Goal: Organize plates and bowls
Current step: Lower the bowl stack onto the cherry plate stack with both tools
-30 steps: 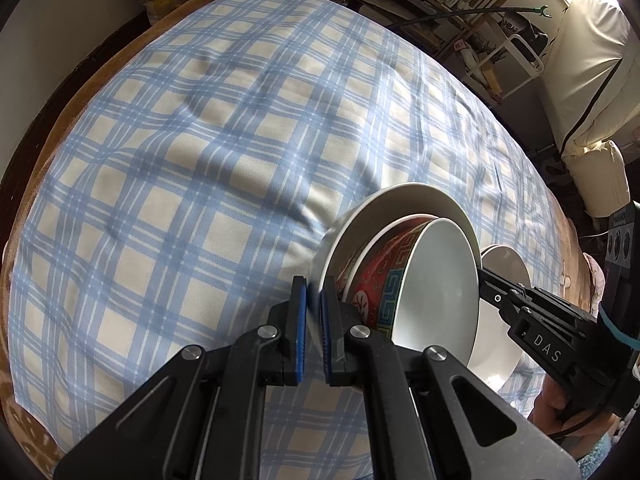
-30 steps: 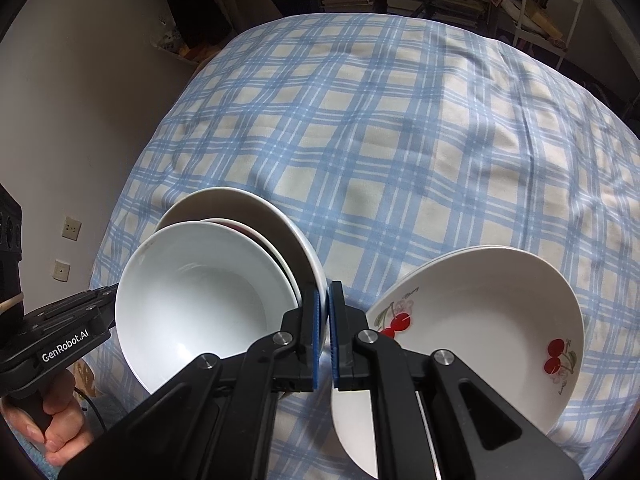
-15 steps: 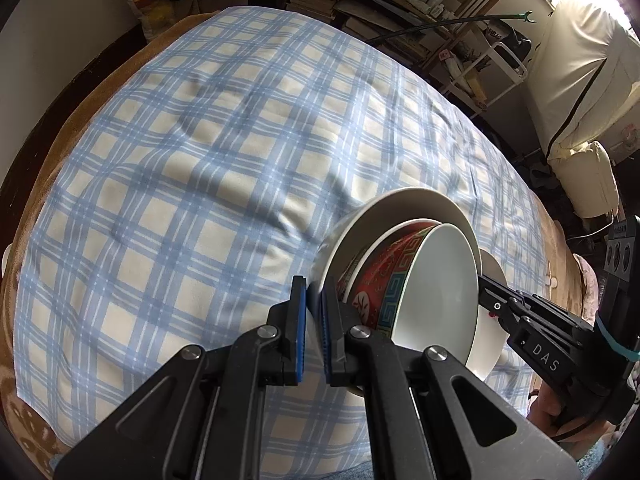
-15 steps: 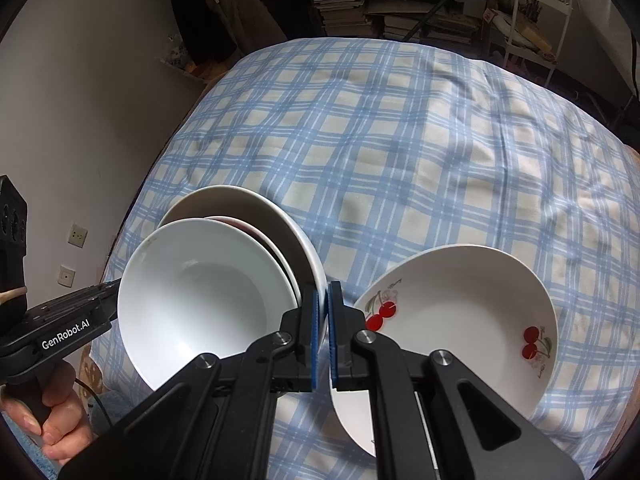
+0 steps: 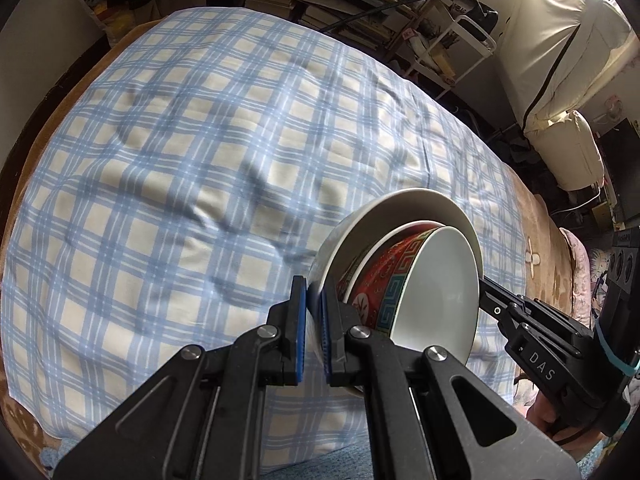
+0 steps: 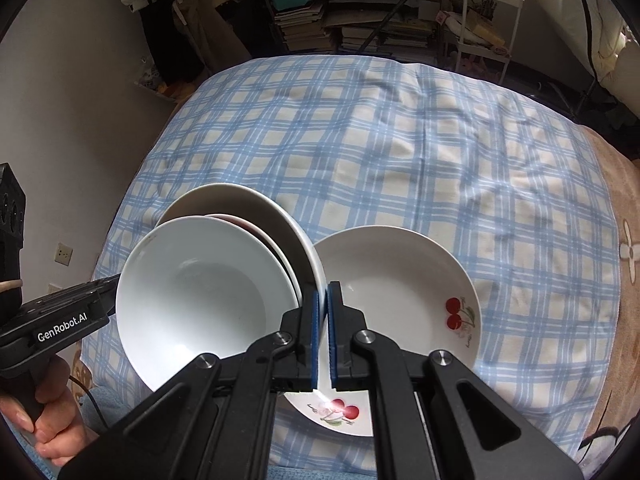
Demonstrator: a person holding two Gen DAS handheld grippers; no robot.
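Note:
A white plate (image 5: 400, 208) hangs tilted above the checked cloth and carries two nested bowls. The outer one is a red patterned bowl (image 5: 384, 280); a white bowl (image 5: 440, 288) sits inside it. My left gripper (image 5: 314, 300) is shut on the plate's near rim. My right gripper (image 6: 323, 300) is shut on the opposite rim of the same white plate (image 6: 240, 200), beside the white bowl (image 6: 200, 292). Each gripper shows in the other's view, its tips behind the bowls. A white plate with cherries (image 6: 392, 280) lies on the cloth below the right gripper.
A blue and white checked cloth (image 5: 180, 160) covers a wide soft surface with brown edges. Shelves of books (image 6: 360, 28) and a white rack (image 6: 492, 20) stand beyond its far end. A person's hand (image 6: 44, 412) grips the left handle.
Both grippers have risen together with the plate and bowls. The cloth and the cherry plate now look smaller and farther below. Both grips are unchanged.

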